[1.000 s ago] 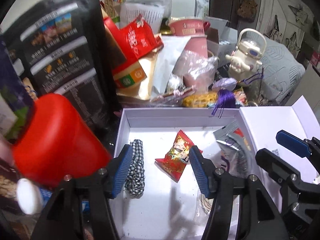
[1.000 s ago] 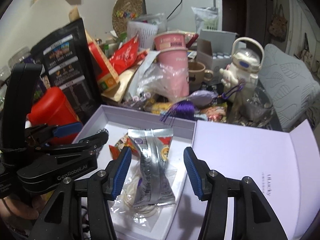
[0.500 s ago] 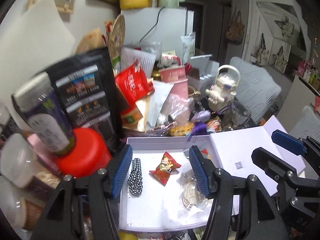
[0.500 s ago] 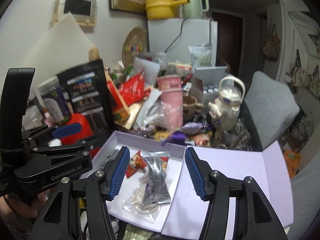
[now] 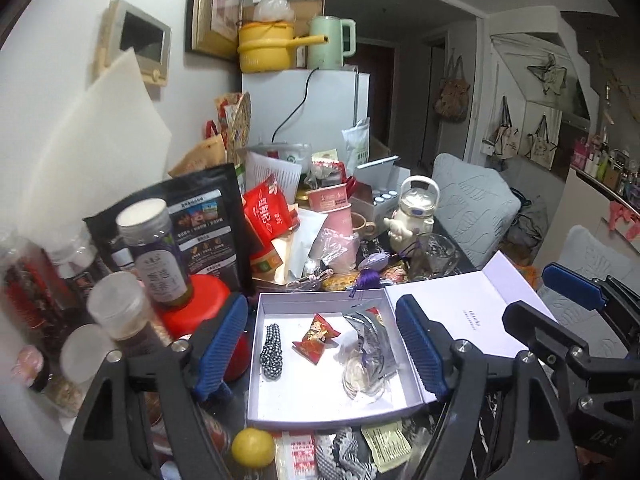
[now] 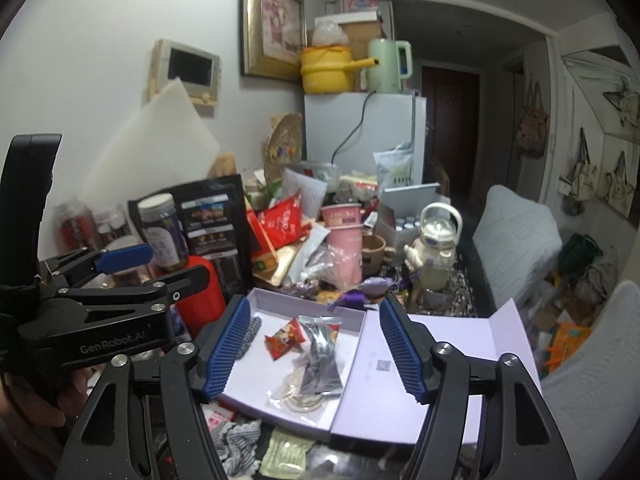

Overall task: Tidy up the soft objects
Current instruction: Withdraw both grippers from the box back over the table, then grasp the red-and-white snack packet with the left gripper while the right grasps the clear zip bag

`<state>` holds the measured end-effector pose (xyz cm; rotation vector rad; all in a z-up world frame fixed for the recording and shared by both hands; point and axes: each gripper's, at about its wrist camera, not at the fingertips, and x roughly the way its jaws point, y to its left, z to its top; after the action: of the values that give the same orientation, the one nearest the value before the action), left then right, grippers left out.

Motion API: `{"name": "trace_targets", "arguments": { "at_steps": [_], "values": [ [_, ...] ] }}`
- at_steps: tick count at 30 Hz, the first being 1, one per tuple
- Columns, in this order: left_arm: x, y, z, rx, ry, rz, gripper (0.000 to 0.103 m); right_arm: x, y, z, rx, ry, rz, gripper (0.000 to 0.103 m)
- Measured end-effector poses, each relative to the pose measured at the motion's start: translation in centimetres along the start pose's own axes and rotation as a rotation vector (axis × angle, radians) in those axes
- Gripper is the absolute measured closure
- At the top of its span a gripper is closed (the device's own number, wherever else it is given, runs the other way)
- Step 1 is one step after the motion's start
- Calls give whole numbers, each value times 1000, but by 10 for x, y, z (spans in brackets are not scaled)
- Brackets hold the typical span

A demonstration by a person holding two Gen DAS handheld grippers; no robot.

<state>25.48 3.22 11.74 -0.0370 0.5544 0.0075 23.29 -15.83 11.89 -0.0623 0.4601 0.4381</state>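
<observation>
Left wrist view shows both grippers (image 5: 320,350) (image 6: 316,348) empty, jaws just widened, above the box (image 5: 256,364); I'd descend squarely onto the next packet (image 5: 386,444).

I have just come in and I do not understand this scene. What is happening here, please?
A person holds two grippers above a cluttered table and is sorting soft things into an open white box. In it lie a checkered hair tie, a red snack packet, a silver packet and a clear bag. The left gripper and right gripper hold nothing; their jaws have just been opening.
</observation>
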Motion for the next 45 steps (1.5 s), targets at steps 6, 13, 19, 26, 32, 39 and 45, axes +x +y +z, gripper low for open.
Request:
{"name": "trace_targets", "arguments": {
  "at_steps": [6,13,19,26,32,39,45],
  "values": [
    [-40,-5,-8,-2,-34,-34,26,-36,0,-10,6,-37,5,29],
    [-65,-15,-24,36,-29,-60,26,-70,7,-29,4,-56,6,23],
    [-73,-15,-41,39,-13,-82,26,-87,12,-49,9,-51,3,22],
    [-82,-12,-70,47,21,-102,26,-95,21,-75,28,-23,37,22],
    [-86,-12,-99,76,58,-119,26,-95,31,-100,45,19,61,22],
    [-74,-6,-133,54,118,-130,26,-87,39,-131,78,58,73,22],
    [-64,3,-157,31,134,-105,26,-77,40,-147,104,88,73,22]
  ]
}}
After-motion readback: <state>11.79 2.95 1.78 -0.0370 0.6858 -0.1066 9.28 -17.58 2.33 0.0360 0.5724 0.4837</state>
